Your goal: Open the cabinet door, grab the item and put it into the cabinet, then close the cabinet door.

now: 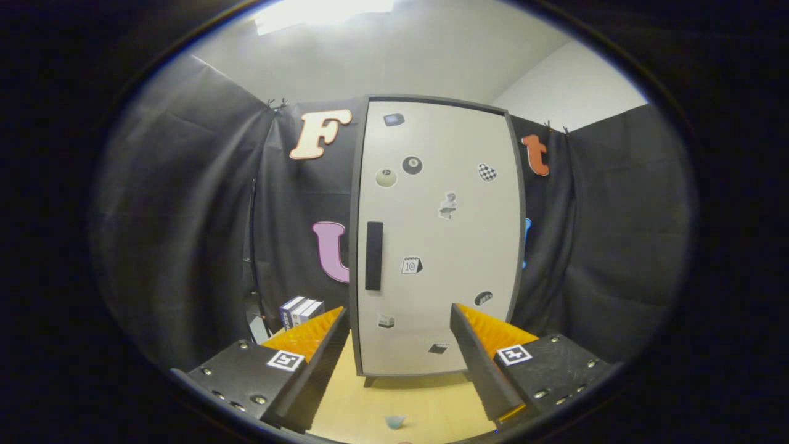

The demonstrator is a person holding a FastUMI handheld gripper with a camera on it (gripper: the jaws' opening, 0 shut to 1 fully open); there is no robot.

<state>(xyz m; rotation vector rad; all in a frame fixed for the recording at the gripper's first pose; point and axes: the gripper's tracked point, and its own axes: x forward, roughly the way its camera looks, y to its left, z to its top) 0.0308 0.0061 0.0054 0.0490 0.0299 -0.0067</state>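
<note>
A tall pale grey cabinet [439, 237] with a dark frame stands upright on the light wooden bench [407, 404], its long axis vertical, its door closed and facing the gripper [397, 317]. A black vertical bar handle [373, 256] sits near the door's left edge, and small stickers dot the door; one shows "10". The gripper's fingers are spread wide, holding nothing. A small pale blue item [394, 422] lies on the bench between them. White-and-blue boxes [301, 311] stand left of the cabinet, against black cloth walls.

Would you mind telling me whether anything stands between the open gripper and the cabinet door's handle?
Nothing visible does. The gripper is open and holds nothing; the handle lies beyond its fingers on the closed cabinet door, with bare tabletop between.
</note>
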